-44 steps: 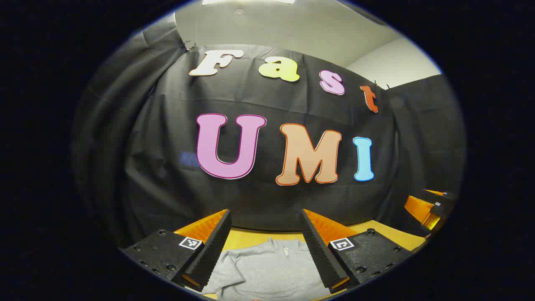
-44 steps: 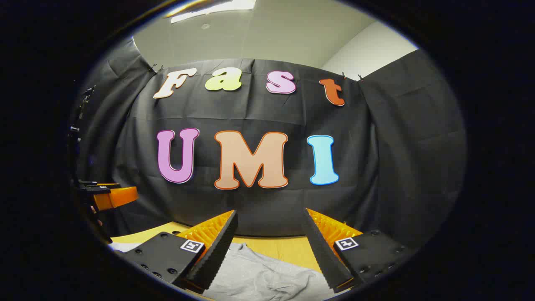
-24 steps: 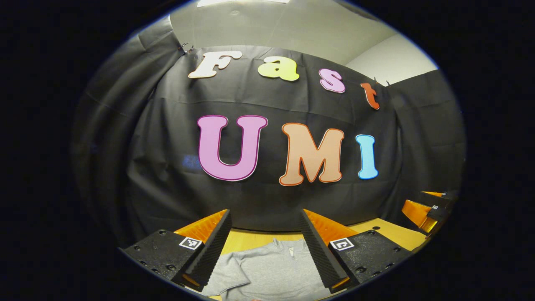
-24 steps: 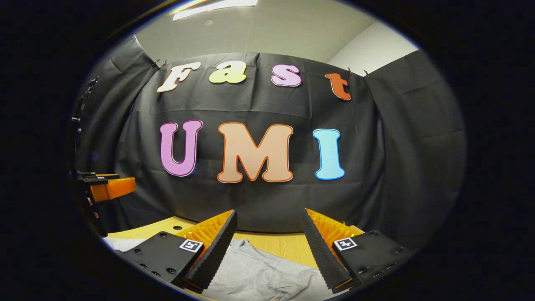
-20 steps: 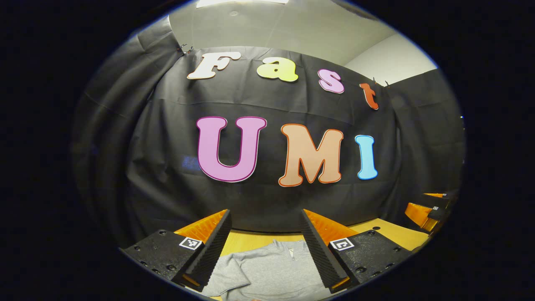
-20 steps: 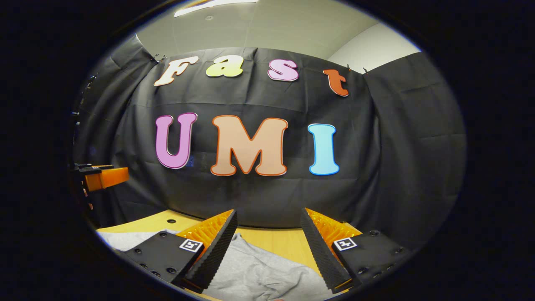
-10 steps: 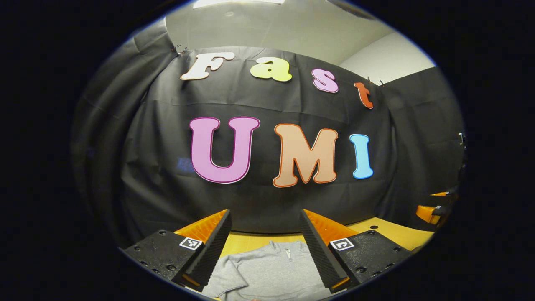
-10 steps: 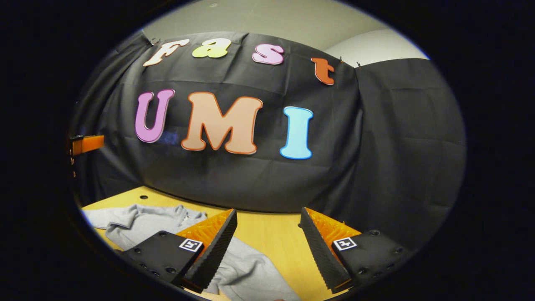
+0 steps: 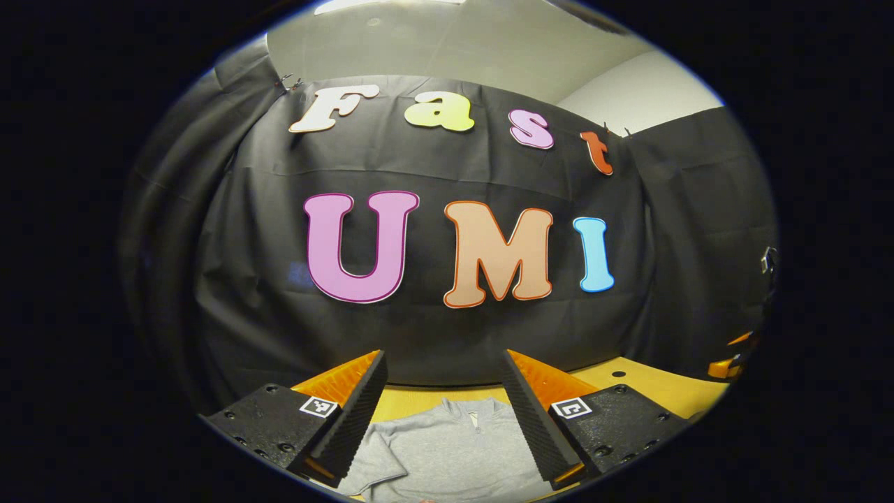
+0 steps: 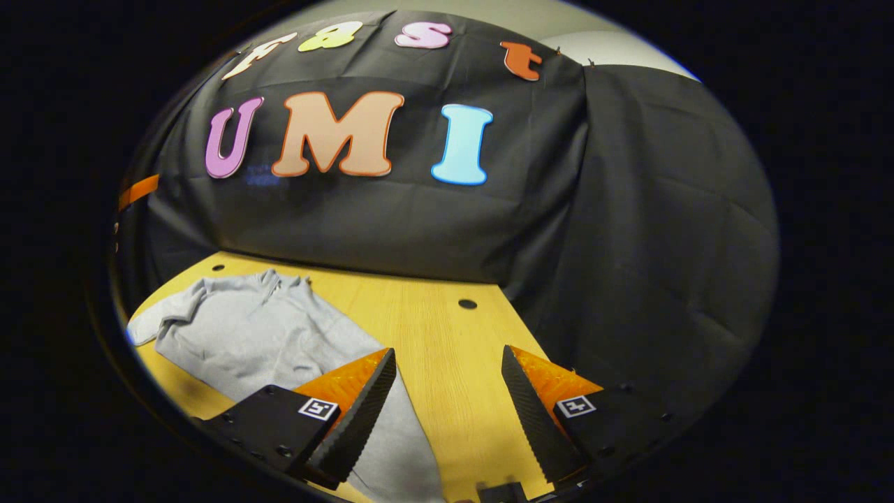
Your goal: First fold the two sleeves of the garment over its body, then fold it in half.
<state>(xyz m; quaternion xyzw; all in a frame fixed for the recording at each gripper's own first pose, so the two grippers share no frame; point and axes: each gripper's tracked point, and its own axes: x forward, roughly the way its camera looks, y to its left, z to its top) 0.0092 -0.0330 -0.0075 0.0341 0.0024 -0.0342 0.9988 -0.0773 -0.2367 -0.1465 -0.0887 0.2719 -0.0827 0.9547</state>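
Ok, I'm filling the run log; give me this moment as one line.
stage: pre-grasp | left gripper: open, above grey zip-neck garment | right gripper: open, over wooden table beside garment | sleeves: unfolded

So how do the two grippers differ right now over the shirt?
The left gripper looks level at the wall, the shirt between its fingers. The right gripper tilts down at the table, the shirt passing under one finger. Both are open, holding nothing.

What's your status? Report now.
Left gripper open above the shirt. Right gripper open over table. Shirt flat, sleeves unfolded. Nothing in the way.
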